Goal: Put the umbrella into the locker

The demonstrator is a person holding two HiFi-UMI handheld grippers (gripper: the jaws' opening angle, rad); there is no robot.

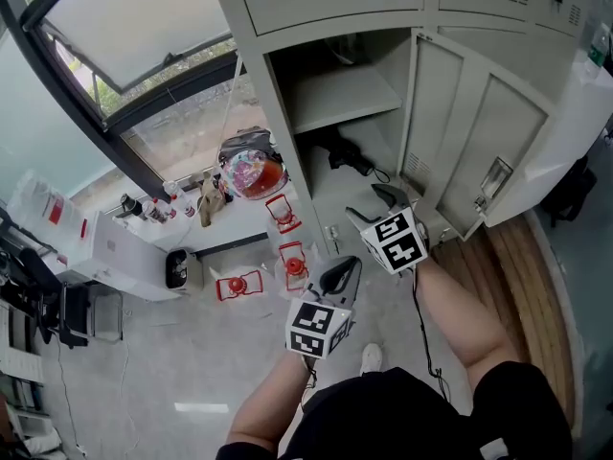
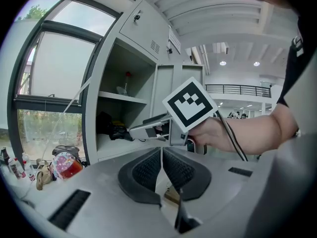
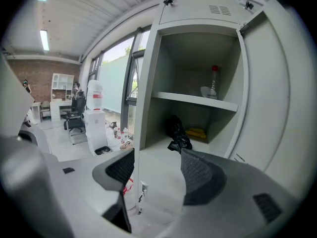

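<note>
Grey metal locker (image 1: 280, 113) stands in front of me with its door (image 1: 479, 132) swung wide to the right. The umbrella (image 1: 350, 156), black and folded, lies on the floor of the lower compartment under the shelf (image 3: 198, 100), and neither tool touches it. In my right gripper view it sits toward the back, with something yellow (image 3: 197, 132) just behind it.

My right gripper (image 1: 375, 207) points at the lower compartment from just outside the opening. Its jaws are spread wide and hold nothing, and only the locker's front post and floor show between the pads (image 3: 198, 175).

My left gripper (image 1: 340, 274) hangs lower and further back, near my body and well apart from the locker. Its jaws are pressed together to a thin seam with nothing between them. A red-capped bottle (image 3: 214, 81) stands upright on the upper shelf.
</note>
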